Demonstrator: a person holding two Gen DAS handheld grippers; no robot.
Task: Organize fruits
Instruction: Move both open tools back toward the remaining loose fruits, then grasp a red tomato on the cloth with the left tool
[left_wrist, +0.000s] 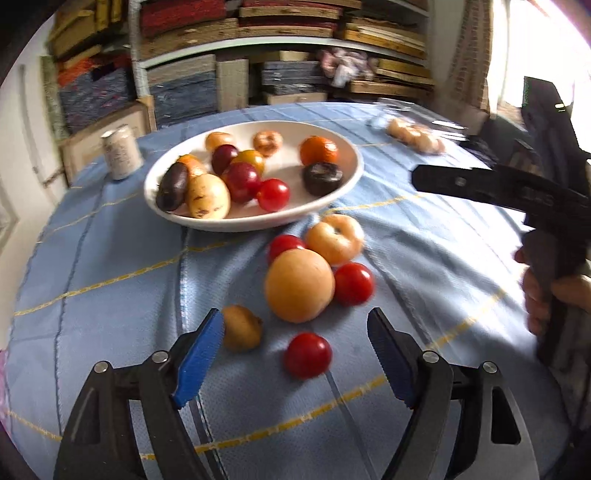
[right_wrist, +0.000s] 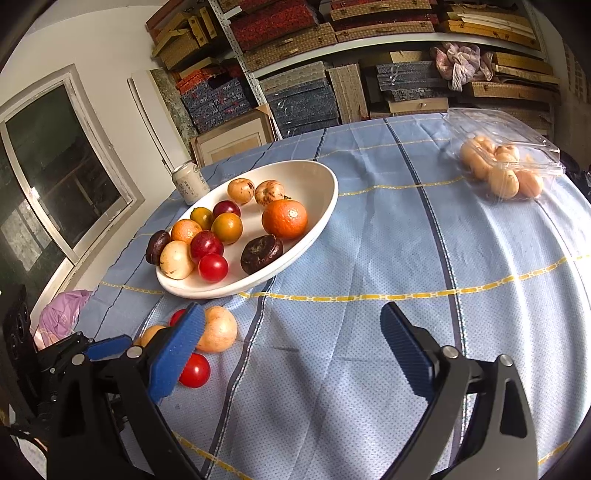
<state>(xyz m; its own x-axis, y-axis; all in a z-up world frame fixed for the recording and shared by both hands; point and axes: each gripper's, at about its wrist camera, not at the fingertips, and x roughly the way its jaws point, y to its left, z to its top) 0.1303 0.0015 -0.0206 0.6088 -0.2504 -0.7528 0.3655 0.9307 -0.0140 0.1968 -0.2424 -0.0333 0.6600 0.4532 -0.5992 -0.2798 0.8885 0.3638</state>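
A white bowl (left_wrist: 258, 225) holds several fruits: an orange (left_wrist: 318, 149), a dark purple fruit (left_wrist: 322, 178), red and yellow ones. On the blue cloth in front of it lie loose fruits: a large apricot-coloured one (left_wrist: 299, 285), a peach (left_wrist: 334, 239), red tomatoes (left_wrist: 354, 283) and a small brown fruit (left_wrist: 242, 328). My left gripper (left_wrist: 297, 323) is open, with one red tomato (left_wrist: 307, 355) lying between its fingers, untouched. My right gripper (right_wrist: 293, 314) is open over bare cloth, right of the loose fruits (right_wrist: 218, 330); its left pad hides part of them.
A white can (right_wrist: 188, 182) stands behind the bowl (right_wrist: 325, 206). An open clear plastic box (right_wrist: 506, 166) with pale fruits sits far right. A hand (left_wrist: 546, 295) holds the right gripper. Shelves of boxes stand behind the table, a window on the left, and a pink bag (right_wrist: 59, 317) below it.
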